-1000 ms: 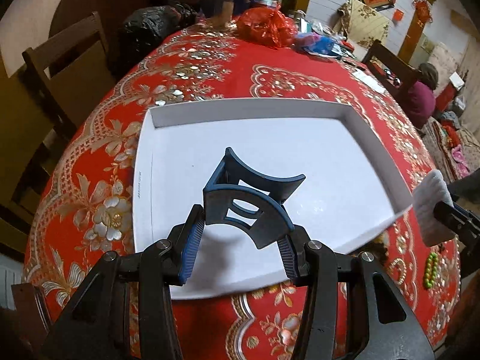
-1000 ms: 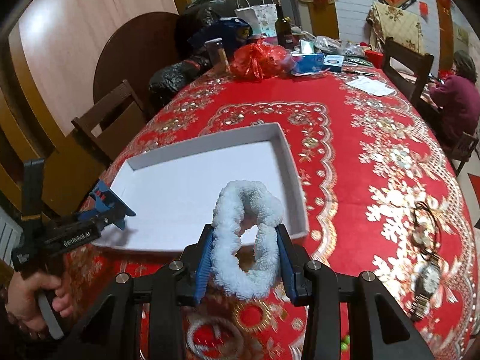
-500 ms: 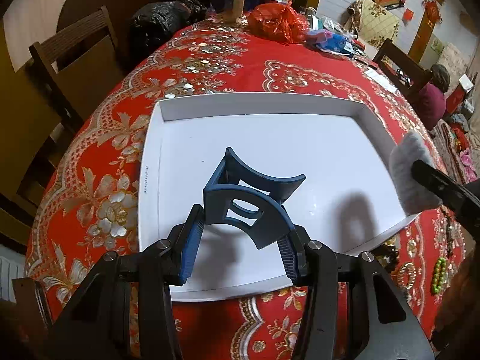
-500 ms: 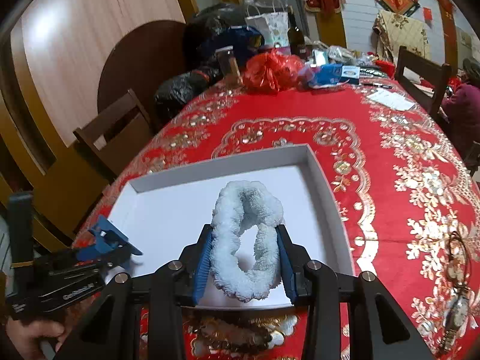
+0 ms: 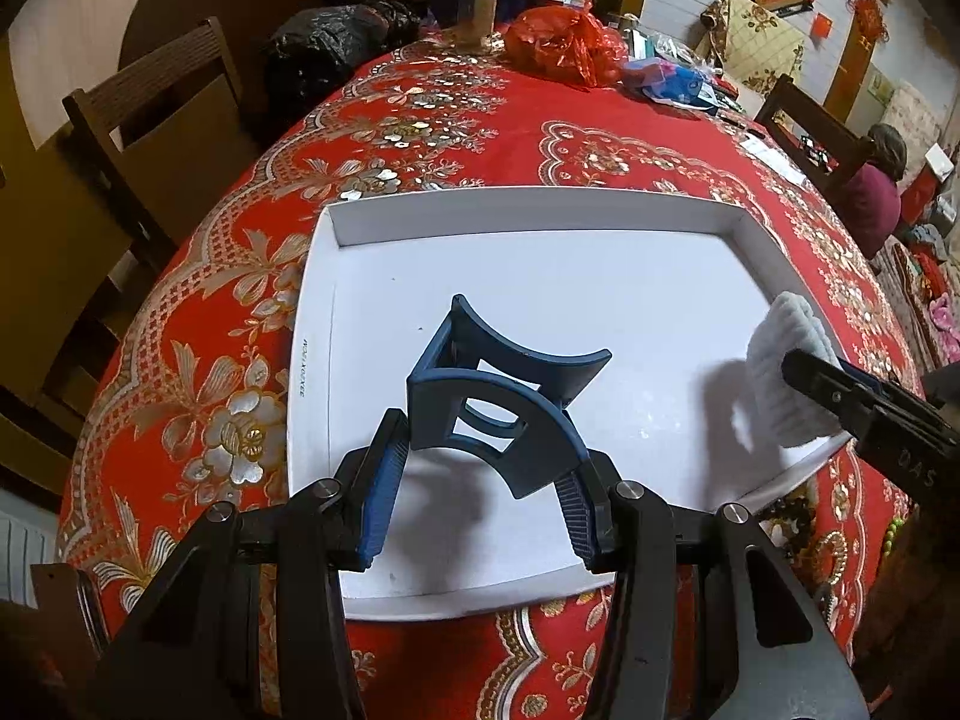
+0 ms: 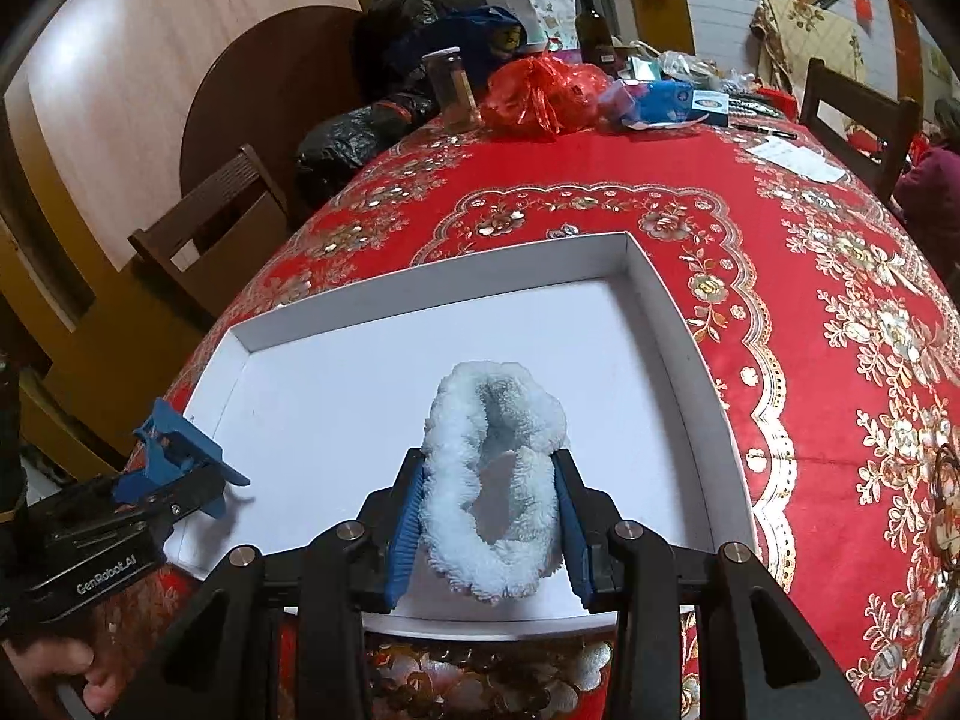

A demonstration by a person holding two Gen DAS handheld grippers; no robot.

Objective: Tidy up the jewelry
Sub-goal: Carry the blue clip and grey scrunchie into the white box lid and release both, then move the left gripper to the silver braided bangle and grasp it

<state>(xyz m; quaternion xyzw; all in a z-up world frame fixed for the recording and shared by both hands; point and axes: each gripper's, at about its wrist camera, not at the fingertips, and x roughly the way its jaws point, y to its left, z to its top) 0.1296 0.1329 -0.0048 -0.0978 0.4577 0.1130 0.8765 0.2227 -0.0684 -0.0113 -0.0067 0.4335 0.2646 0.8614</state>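
My left gripper (image 5: 477, 513) is shut on a dark blue hair claw clip (image 5: 498, 414) and holds it above the near left part of a shallow white tray (image 5: 528, 210). My right gripper (image 6: 489, 531) is shut on a fluffy white scrunchie (image 6: 495, 480) and holds it above the tray's (image 6: 678, 324) near right part. The scrunchie (image 5: 786, 378) and right gripper show at the right of the left wrist view. The clip (image 6: 171, 459) shows at the left of the right wrist view.
The tray lies on a red and gold tablecloth (image 6: 750, 198). Watches and bracelets (image 6: 942, 516) lie to its right, green beads (image 5: 889, 531) near the front. A red bag (image 6: 540, 93), jar (image 6: 453, 87) and bottle (image 6: 591, 24) stand at the far end. Wooden chairs (image 5: 150, 114) flank the table.
Both grippers have moved forward over the tray with their loads. The scrunchie now hangs over the tray's floor rather than the tablecloth in front of it.
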